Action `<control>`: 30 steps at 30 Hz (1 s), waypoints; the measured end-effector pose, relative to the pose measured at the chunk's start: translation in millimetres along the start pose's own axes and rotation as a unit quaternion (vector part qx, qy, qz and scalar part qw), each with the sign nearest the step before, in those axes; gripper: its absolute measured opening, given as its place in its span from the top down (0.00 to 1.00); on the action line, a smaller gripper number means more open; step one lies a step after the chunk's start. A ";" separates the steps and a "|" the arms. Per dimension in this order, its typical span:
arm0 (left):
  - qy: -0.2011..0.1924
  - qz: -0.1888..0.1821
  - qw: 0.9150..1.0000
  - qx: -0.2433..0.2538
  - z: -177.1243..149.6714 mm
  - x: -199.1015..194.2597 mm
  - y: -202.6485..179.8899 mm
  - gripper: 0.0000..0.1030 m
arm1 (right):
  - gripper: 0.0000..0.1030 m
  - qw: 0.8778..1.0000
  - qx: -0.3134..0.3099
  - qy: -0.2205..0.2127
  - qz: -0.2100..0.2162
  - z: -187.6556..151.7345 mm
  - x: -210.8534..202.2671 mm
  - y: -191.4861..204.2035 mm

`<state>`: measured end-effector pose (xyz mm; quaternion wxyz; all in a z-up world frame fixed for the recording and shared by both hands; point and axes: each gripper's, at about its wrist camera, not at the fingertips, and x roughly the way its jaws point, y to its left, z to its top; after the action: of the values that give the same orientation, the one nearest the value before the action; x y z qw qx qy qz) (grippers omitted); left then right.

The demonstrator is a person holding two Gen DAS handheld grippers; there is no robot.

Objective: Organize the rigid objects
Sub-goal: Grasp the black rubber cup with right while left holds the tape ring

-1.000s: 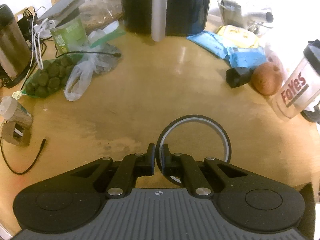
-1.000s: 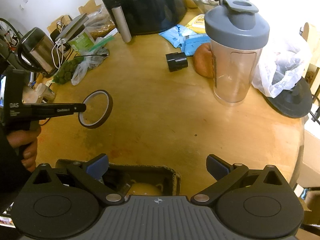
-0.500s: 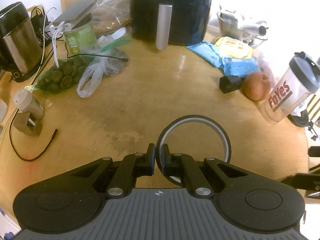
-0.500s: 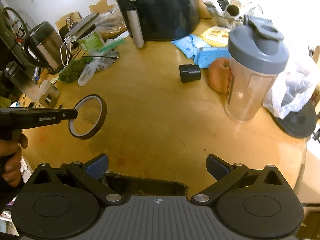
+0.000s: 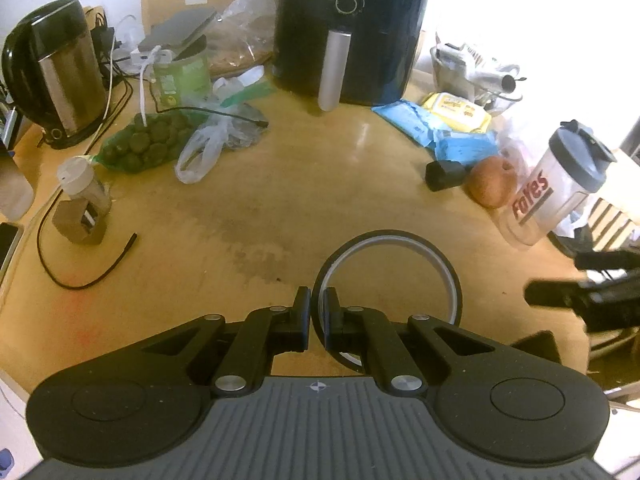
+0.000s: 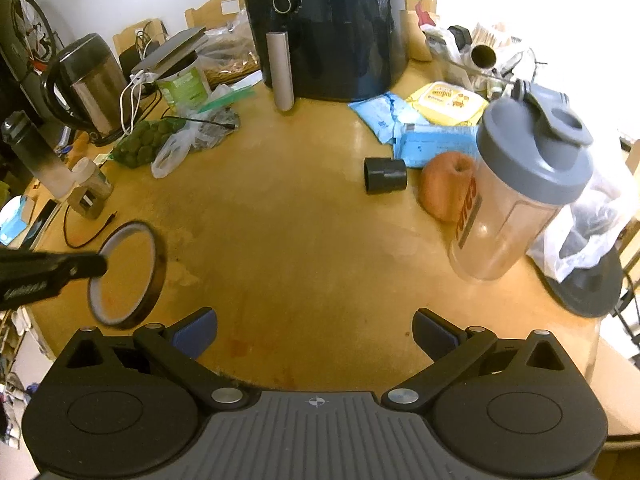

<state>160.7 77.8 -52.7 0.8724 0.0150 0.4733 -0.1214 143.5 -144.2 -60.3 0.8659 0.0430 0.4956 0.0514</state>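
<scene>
My left gripper [image 5: 317, 316] is shut on the rim of a brown tape roll [image 5: 448, 270], held above the wooden table's near side. In the right wrist view the same tape roll [image 6: 154, 268] hangs from the left gripper's fingers [image 6: 76, 266] at the left. My right gripper [image 6: 314, 330] is open and empty above the table's front edge. A small black cylinder [image 6: 385, 175] lies on its side near an apple [image 6: 444, 184] and a shaker bottle [image 6: 516, 184] with a grey lid.
A black air fryer [image 6: 328, 24] stands at the back. A kettle [image 6: 90, 84], a green tub [image 6: 184, 84], a bag of green fruit [image 6: 142, 142], blue and yellow packets [image 6: 424, 124] and a loose black cable [image 5: 88, 268] lie around the wooden table [image 6: 300, 220].
Both grippers have pulled back and risen, so more of the table shows. The left gripper still holds the tape roll. The cardboard box under the right gripper has left view.
</scene>
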 end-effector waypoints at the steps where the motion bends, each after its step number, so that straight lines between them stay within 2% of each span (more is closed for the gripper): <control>1: -0.002 0.000 1.000 -0.001 -1.2 -3.3 0.9 0.93 | 0.00 1.000 -0.003 -0.001 -0.006 3.1 0.2 1.5; 9: -0.012 0.002 1.000 -0.019 -11.0 -20.2 7.0 0.93 | 0.00 0.999 -0.025 -0.015 -0.037 28.0 3.3 12.4; 18: -0.014 0.005 0.999 -0.043 -19.6 -29.4 14.5 0.93 | 0.00 0.998 -0.046 -0.021 -0.042 44.9 20.3 21.0; 22: -0.013 0.003 0.998 -0.056 -23.1 -30.9 16.8 0.93 | 0.00 0.997 -0.059 -0.038 -0.032 49.6 29.6 22.3; 30: -0.008 0.004 0.997 -0.077 -29.9 -32.3 16.5 0.93 | 0.00 0.994 -0.083 -0.046 -0.050 58.4 64.2 20.8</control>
<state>122.9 104.4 -43.9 0.8750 -0.0512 0.4745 -0.0809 225.2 -116.5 -83.0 0.8897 -0.0518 0.4510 0.0471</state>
